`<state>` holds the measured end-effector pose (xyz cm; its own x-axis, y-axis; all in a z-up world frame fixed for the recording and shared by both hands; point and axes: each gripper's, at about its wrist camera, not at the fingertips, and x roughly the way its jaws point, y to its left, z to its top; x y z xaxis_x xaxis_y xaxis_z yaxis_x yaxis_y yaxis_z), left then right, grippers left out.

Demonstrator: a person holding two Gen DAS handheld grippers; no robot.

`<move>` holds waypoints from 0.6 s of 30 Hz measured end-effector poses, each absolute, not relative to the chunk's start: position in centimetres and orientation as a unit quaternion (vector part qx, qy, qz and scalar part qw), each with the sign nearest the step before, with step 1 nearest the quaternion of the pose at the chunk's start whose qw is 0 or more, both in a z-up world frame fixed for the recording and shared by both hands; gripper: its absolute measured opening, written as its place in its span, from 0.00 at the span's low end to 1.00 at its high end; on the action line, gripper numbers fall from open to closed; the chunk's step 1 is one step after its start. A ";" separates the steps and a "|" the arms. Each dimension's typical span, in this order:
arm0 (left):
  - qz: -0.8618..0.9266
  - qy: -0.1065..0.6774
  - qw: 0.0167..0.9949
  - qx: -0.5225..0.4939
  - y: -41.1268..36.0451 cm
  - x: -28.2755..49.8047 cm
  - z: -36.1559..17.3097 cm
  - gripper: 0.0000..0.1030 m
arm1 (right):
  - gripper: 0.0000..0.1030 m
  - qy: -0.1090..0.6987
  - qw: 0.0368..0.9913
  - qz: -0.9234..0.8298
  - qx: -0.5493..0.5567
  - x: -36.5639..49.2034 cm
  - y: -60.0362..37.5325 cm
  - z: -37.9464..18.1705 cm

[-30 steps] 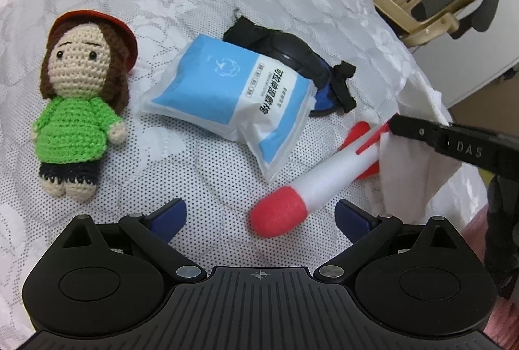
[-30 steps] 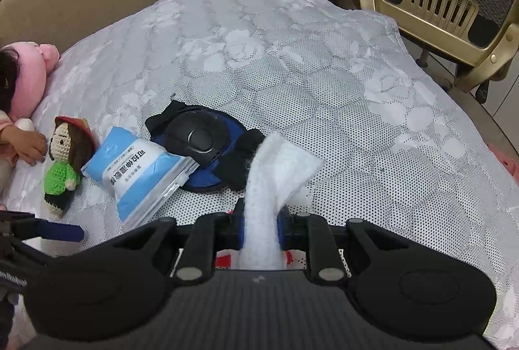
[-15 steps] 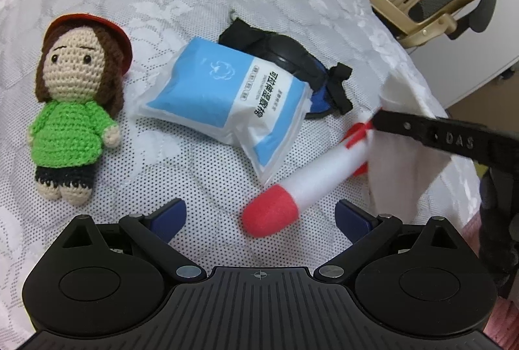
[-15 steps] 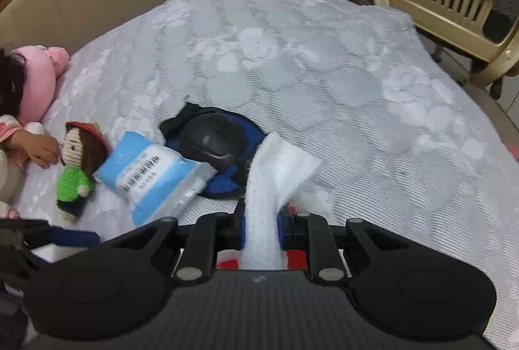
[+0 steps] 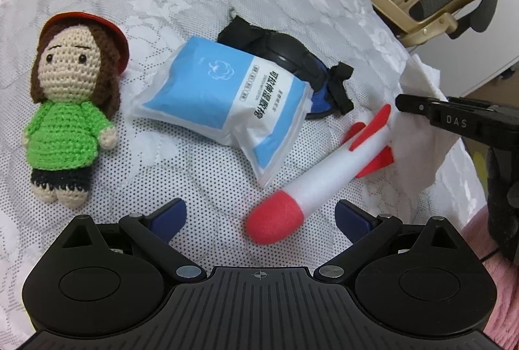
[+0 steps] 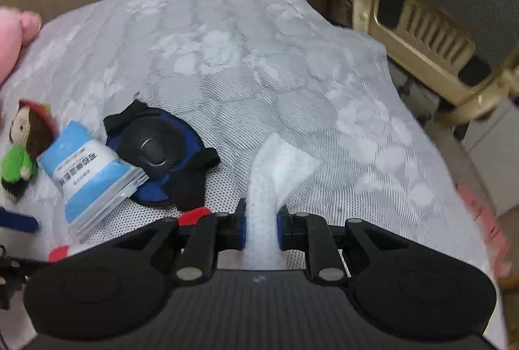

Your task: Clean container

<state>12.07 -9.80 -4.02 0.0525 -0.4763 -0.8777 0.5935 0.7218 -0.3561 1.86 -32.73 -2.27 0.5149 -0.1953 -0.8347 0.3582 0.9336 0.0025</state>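
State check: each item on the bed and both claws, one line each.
left claw: open, empty
right claw: shut on white wipe
wipes pack: flat, overlapping the black pad
foam rocket: lying flat
crochet doll: lying face up
black pad: flat on the bed

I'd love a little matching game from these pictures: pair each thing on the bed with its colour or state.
Things:
1. crochet doll
2. wipes packet
3. foam rocket
4. white wipe

Descriptions:
A. blue and white
B. pinched between the right gripper's fingers
C. green top, red hat
D. white body, red nose and fins

Pairs: 1-C, 2-A, 3-D, 4-B
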 end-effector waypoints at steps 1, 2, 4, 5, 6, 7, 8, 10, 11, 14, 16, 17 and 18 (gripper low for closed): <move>-0.367 0.582 0.724 0.052 -9.9 12.1 -4.1 0.98 | 0.17 0.467 0.864 -0.160 0.104 1.7 -33.2 -2.5; -0.365 0.583 0.724 0.054 -10.0 12.0 -4.2 0.98 | 0.17 0.466 0.862 -0.162 0.119 1.5 -33.6 -2.6; -0.359 0.585 0.725 0.060 -10.0 11.8 -4.3 0.98 | 0.17 0.458 0.861 -0.167 0.146 1.4 -34.2 -2.5; -0.356 0.585 0.726 0.064 -10.0 11.7 -4.4 0.98 | 0.18 0.455 0.861 -0.167 0.153 1.4 -34.4 -2.3; -0.355 0.583 0.728 0.068 -9.9 11.5 -4.4 0.98 | 0.18 0.453 0.862 -0.166 0.156 1.4 -34.3 -2.3; -0.356 0.581 0.728 0.069 -9.9 11.4 -4.3 0.98 | 0.18 0.452 0.864 -0.163 0.153 1.3 -34.1 -2.2; -0.358 0.580 0.729 0.069 -9.9 11.4 -4.2 0.98 | 0.18 0.452 0.865 -0.159 0.147 1.2 -33.8 -2.2; -0.361 0.578 0.729 0.065 -10.0 11.5 -4.0 0.98 | 0.18 0.451 0.869 -0.154 0.137 1.1 -33.4 -2.1; -0.362 0.578 0.729 0.063 -10.1 11.5 -4.0 0.98 | 0.18 0.450 0.869 -0.153 0.136 1.0 -33.4 -2.1; -0.365 0.578 0.727 0.066 -10.2 11.4 -4.1 0.98 | 0.17 0.448 0.869 -0.156 0.141 1.2 -33.6 -2.0; -0.364 0.577 0.728 0.066 -10.1 11.4 -4.1 0.98 | 0.17 0.450 0.868 -0.156 0.139 1.4 -33.6 -1.8; -0.364 0.576 0.729 0.065 -10.0 11.4 -4.1 0.98 | 0.17 0.448 0.870 -0.151 0.139 1.6 -33.4 -1.6; -0.365 0.576 0.729 0.063 -9.9 11.5 -4.0 0.98 | 0.17 0.444 0.873 -0.142 0.141 1.9 -33.2 -1.3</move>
